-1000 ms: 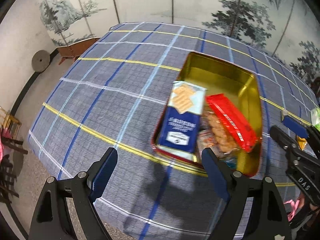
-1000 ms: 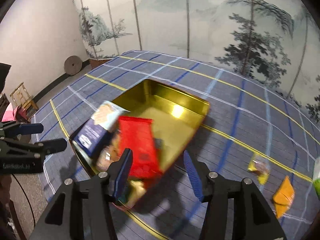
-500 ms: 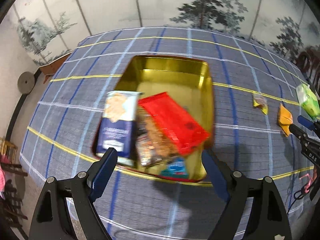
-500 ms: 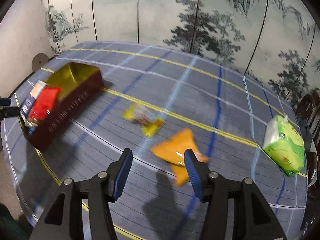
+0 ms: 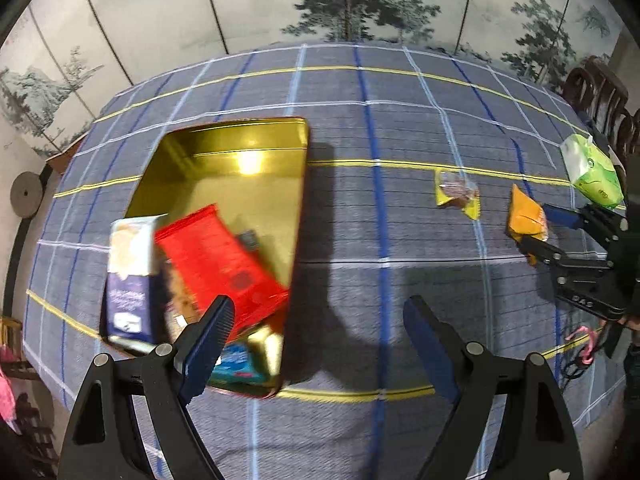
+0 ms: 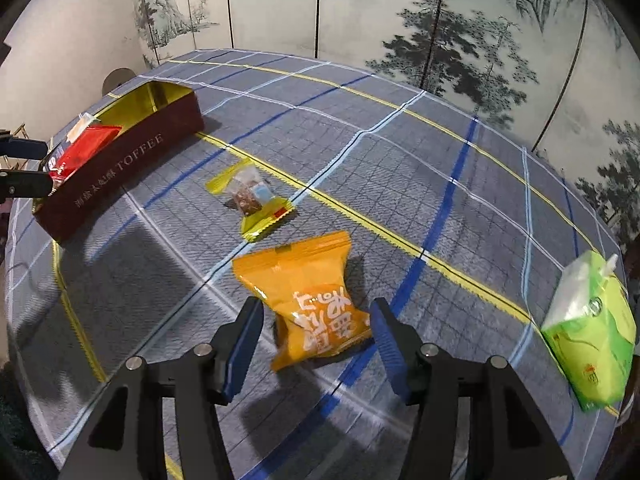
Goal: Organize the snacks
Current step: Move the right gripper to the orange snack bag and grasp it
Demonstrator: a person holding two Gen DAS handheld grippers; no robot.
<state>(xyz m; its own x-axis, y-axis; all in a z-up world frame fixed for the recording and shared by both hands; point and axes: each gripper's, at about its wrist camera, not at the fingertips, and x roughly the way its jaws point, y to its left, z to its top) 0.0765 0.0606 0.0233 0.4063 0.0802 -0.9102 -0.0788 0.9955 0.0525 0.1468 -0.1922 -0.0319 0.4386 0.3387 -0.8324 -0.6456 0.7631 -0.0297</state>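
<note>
Several snacks, among them a red packet (image 5: 216,258), are already packed in the tin (image 5: 240,148) at nine o'clock, while the orange packet (image 6: 308,300), bracketed untouched by the open right gripper (image 6: 316,338), and the small yellow packet (image 6: 250,200) at twelve o'clock are judged left; the left gripper (image 5: 316,344) is open and empty.

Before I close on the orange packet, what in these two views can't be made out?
- Left wrist view: snacks in the tin are motion-blurred; the left gripper finger covers some.
- Right wrist view: the tin's wall hides most contents.
- Orange packet: underside unseen; pad contact unclear.
- Green pack: blurred near the rim.
</note>
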